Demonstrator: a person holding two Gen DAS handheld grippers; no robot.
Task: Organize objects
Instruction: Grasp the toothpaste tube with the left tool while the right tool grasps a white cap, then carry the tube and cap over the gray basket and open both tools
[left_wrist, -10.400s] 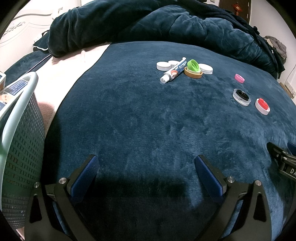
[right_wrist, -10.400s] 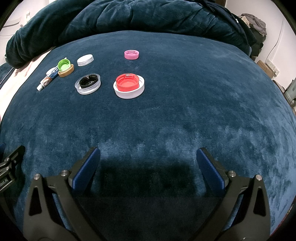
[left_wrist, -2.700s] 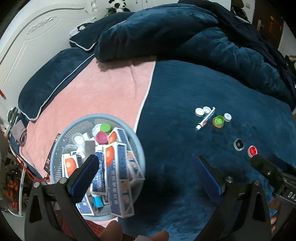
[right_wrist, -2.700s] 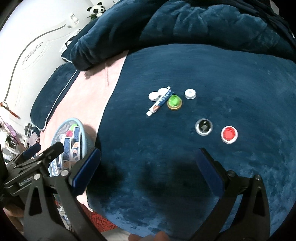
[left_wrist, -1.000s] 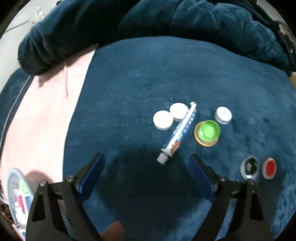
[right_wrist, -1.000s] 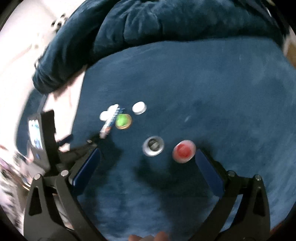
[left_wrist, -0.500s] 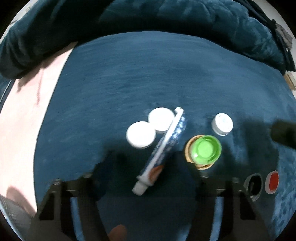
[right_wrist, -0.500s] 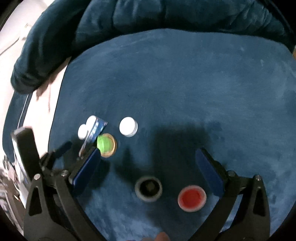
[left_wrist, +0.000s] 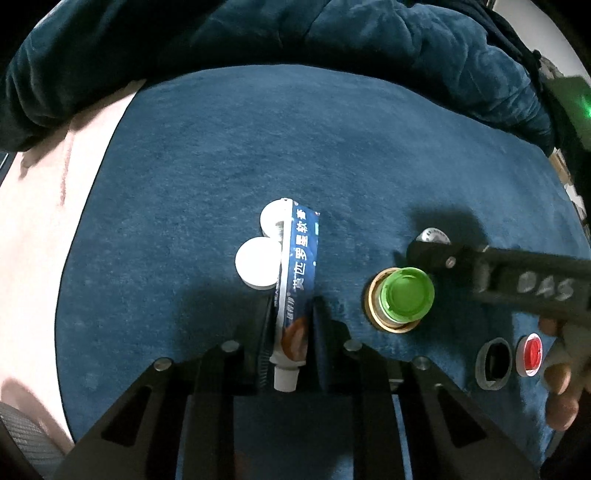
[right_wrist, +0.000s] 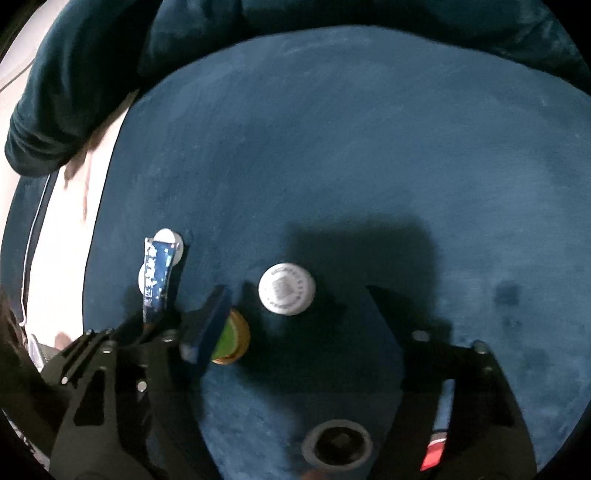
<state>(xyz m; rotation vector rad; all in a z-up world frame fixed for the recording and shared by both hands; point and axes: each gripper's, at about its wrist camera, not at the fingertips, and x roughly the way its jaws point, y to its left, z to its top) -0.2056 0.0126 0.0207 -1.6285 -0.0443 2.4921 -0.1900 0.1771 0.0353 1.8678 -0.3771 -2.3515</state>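
Clamping the toothpaste tube (left_wrist: 295, 280), left gripper (left_wrist: 290, 325); right gripper (right_wrist: 295, 317) part-open, closing around the white cap (right_wrist: 287, 288).

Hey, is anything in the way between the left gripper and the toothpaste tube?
Nothing visible. The left gripper has its jaws shut on the tube near its cap end. Two white caps lie against the tube's left side, farther along, outside the jaws.

The blue tube (left_wrist: 297, 280) has white Chinese letters that run along its side: 莫匹罗星软膏. The black arm of the right gripper (left_wrist: 532, 286), seen from the left wrist camera, has pale blurry letters that look like "DAS". The white cap (right_wrist: 287, 288) has a stamped mark too small to read.
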